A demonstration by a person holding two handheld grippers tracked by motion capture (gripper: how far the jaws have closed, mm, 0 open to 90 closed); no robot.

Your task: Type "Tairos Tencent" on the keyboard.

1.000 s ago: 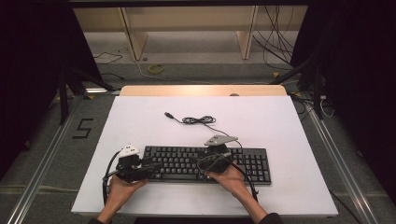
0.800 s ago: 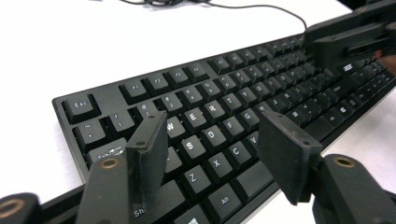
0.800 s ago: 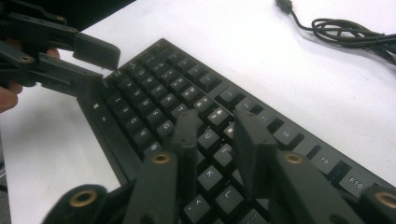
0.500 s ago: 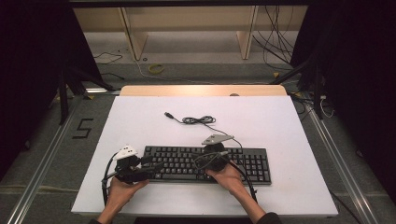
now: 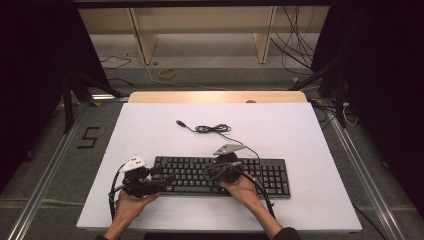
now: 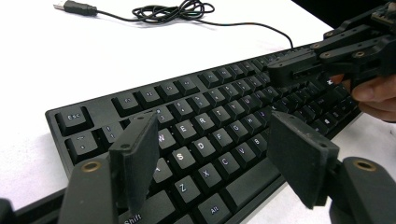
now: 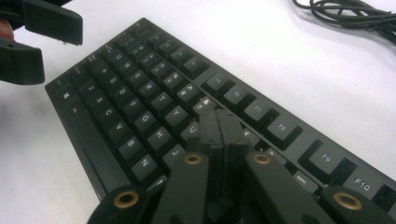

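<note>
The person seems to be typing on the black keyboard (image 5: 220,175) with the tips of the two grippers, and this moment falls in the pressing itself. The keyboard lies across the near half of the white worktop (image 5: 300,130), its cable (image 5: 212,129) coiled loosely behind it with the plug end free.

The right gripper (image 7: 218,128) has its jaws pinched fully together, nothing between them, making one blunt tip over the keys near U and J; from where I stand I cannot say for sure whether it is touching a key or just above it. The left gripper (image 6: 219,158) hangs over the letter keys at the keyboard's left end; its jaws have just been opening and now stand wide, empty, straddling several keys.

Next, I judge, the left jaws must close to a single tip before pressing, lest they catch two keys at once.
</note>
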